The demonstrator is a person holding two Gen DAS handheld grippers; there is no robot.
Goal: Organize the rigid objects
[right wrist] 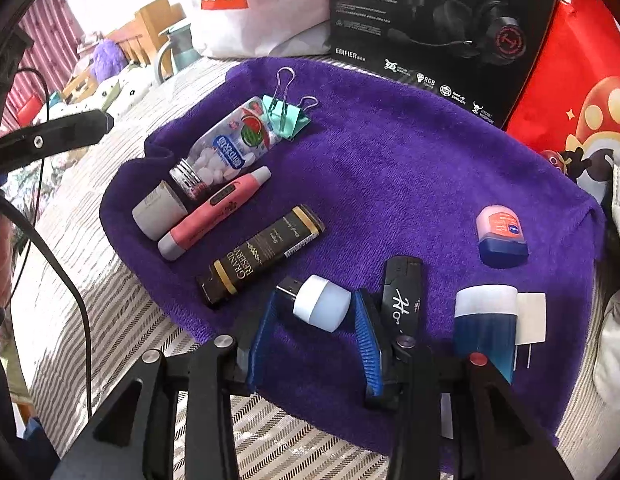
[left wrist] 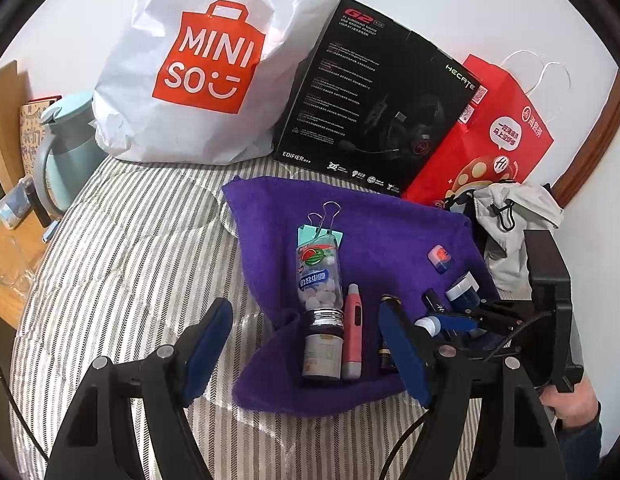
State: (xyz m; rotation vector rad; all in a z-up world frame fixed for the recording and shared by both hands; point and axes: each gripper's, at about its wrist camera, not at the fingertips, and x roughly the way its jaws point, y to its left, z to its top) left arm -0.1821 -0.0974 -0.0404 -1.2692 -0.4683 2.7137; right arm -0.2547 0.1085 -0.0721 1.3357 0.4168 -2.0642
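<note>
A purple towel (right wrist: 390, 168) lies on the striped bed and carries small rigid items. On its left lie a candy bottle (right wrist: 225, 148), a teal binder clip (right wrist: 287, 114), a white tube (right wrist: 159, 210), a pink pen-shaped device (right wrist: 213, 212) and a black lighter (right wrist: 261, 254). My right gripper (right wrist: 316, 304) is shut on a small white USB lamp (right wrist: 320, 306), low over the towel's near edge. A black stick (right wrist: 402, 292), a blue-and-white box (right wrist: 486, 320) and a lip balm jar (right wrist: 500, 234) lie to its right. My left gripper (left wrist: 301, 344) is open and empty above the bottle (left wrist: 320, 276).
A MINISO bag (left wrist: 197, 64), a black headset box (left wrist: 374, 100) and a red paper bag (left wrist: 494, 136) stand at the back against the wall. A teal jug (left wrist: 61, 148) stands at the left by a wooden table. A grey pouch (left wrist: 514, 216) lies at the right.
</note>
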